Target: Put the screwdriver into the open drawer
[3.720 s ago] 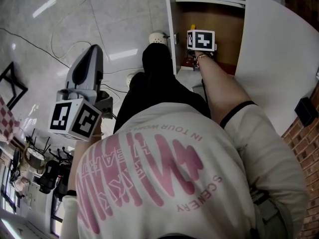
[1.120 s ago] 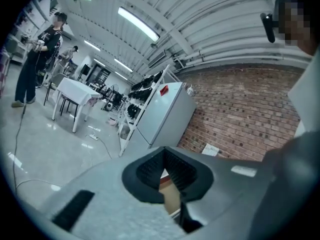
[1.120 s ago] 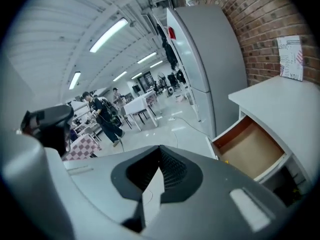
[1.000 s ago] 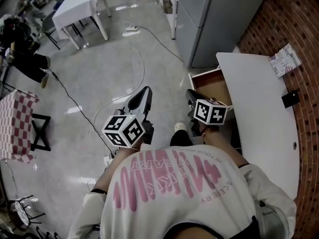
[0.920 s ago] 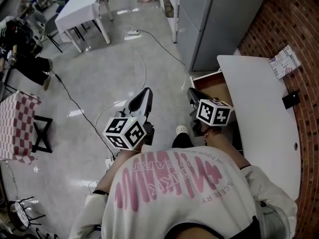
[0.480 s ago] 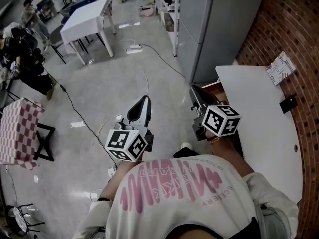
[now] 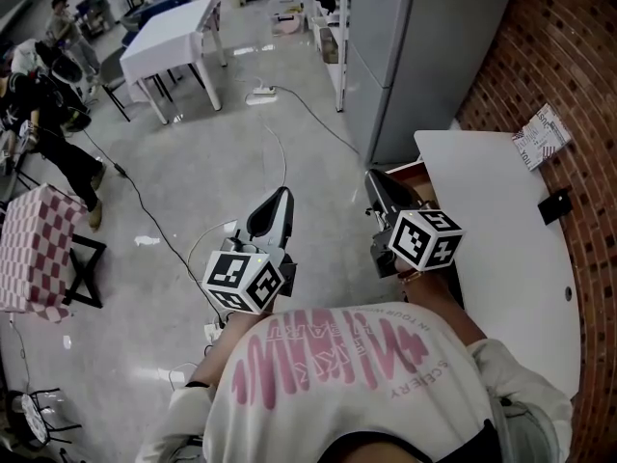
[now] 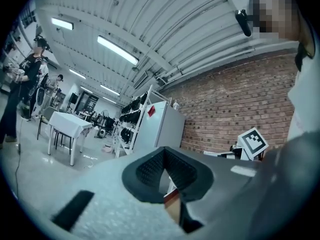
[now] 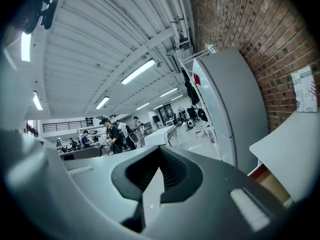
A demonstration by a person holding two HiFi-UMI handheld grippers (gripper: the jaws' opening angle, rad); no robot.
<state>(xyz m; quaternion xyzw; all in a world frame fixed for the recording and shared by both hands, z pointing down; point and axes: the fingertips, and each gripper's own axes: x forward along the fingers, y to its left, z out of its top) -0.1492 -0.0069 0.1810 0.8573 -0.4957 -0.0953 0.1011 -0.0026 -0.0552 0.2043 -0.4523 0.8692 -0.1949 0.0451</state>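
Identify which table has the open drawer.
The white desk against the brick wall, by the right claw; its drawer juts out. The far white table and the checkered-cloth table show none.

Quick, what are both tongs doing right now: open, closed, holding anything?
Left tongs: closed, holding nothing.
Right tongs: closed, holding nothing.

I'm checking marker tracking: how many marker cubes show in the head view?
2. One cube rides the left tongs over the floor; the other cube rides the right tongs beside the white desk. None seems hidden.
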